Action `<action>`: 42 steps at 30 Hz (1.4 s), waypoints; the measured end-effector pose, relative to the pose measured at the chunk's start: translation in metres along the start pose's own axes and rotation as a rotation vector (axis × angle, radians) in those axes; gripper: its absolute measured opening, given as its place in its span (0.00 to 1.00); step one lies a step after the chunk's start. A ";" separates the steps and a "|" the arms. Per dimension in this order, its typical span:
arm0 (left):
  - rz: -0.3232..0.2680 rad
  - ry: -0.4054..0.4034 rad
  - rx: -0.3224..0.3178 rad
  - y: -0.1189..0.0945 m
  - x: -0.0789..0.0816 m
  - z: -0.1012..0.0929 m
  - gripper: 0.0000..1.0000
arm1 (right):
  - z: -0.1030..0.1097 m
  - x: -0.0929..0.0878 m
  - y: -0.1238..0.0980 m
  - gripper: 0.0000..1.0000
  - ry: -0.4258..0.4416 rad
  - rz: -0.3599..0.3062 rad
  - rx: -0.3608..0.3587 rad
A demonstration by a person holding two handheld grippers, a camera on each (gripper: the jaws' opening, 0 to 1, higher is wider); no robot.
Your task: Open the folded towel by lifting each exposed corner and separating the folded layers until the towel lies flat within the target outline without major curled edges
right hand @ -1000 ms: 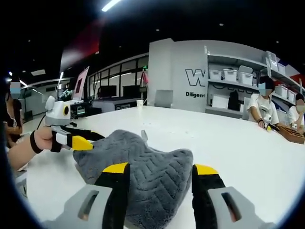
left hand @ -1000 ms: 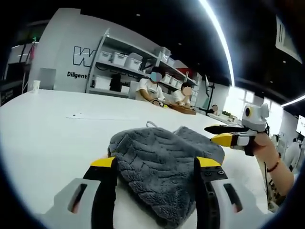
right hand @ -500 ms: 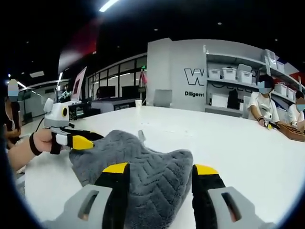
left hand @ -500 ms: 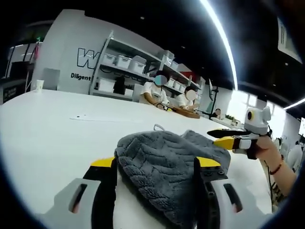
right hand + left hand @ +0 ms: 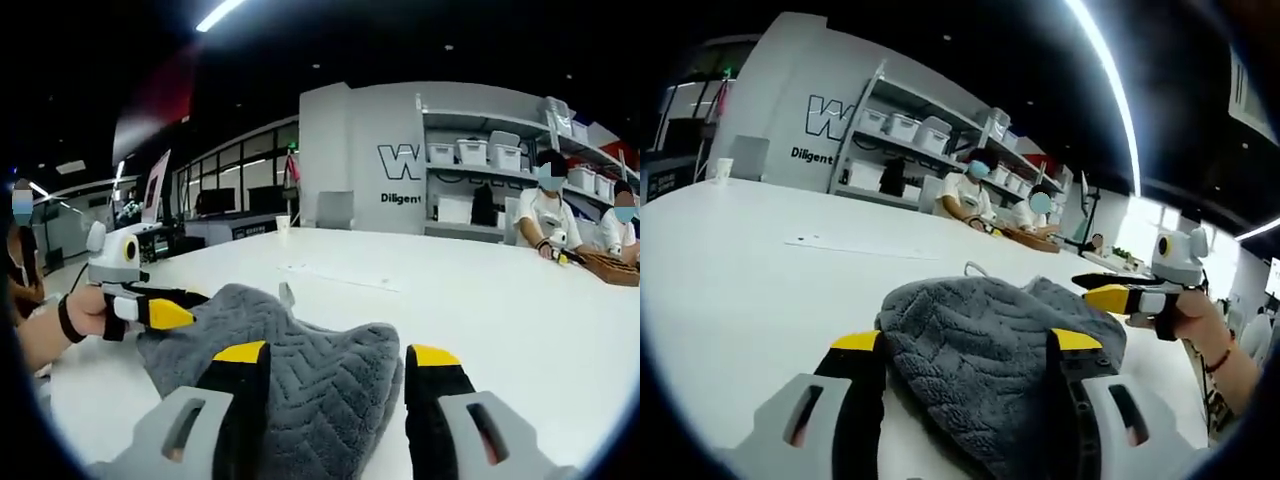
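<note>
My left tongs (image 5: 965, 345) and right tongs (image 5: 335, 360) each stand spread, grey towel (image 5: 1000, 340) bunched between the jaws; whether either grips, I cannot tell. Since a second ago the bundle has risen slightly off the white worktop (image 5: 750, 270). Layers still unseparated.

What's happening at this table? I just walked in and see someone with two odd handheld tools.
A person holds a yellow-tipped handheld gripper in each hand and is working on a grey, textured, folded towel lying bunched on the white table. The left gripper and the right gripper each have their fingers either side of the towel, at opposite ends. The towel isn't spread flat yet.
</note>
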State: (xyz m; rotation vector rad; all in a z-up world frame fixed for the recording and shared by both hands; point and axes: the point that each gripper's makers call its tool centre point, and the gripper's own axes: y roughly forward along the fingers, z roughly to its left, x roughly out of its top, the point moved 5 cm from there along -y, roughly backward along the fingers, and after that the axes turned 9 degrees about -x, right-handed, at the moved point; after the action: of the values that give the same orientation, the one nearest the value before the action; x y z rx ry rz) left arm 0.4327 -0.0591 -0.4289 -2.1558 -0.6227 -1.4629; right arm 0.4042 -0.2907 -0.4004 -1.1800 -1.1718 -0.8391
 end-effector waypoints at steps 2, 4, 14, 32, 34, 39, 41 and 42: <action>0.006 0.010 0.000 0.000 0.001 0.001 0.62 | 0.000 0.000 0.003 0.54 0.001 0.003 -0.001; 0.016 0.010 0.010 -0.001 0.000 0.004 0.62 | 0.000 -0.001 0.004 0.54 0.015 0.004 0.001; 0.035 -0.008 0.017 0.000 -0.004 0.004 0.58 | 0.002 -0.002 0.007 0.55 0.040 0.013 -0.002; 0.041 -0.059 0.014 0.003 -0.008 -0.002 0.55 | -0.001 -0.011 0.023 0.55 0.044 0.057 -0.027; 0.038 -0.085 0.014 0.002 -0.009 -0.002 0.54 | -0.001 -0.011 0.023 0.54 0.041 0.060 -0.029; 0.045 -0.063 0.018 0.001 -0.010 -0.002 0.52 | 0.000 -0.011 0.024 0.52 0.048 0.057 -0.026; 0.049 -0.057 0.024 0.000 -0.010 -0.002 0.50 | 0.000 -0.014 0.022 0.51 0.054 0.068 -0.042; 0.043 -0.065 0.026 -0.001 -0.009 -0.002 0.49 | 0.000 -0.016 0.022 0.50 0.049 0.075 -0.044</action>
State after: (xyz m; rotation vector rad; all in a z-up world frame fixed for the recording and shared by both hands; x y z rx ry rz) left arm 0.4276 -0.0605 -0.4369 -2.1910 -0.6110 -1.3601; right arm 0.4215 -0.2872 -0.4210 -1.2251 -1.0673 -0.8360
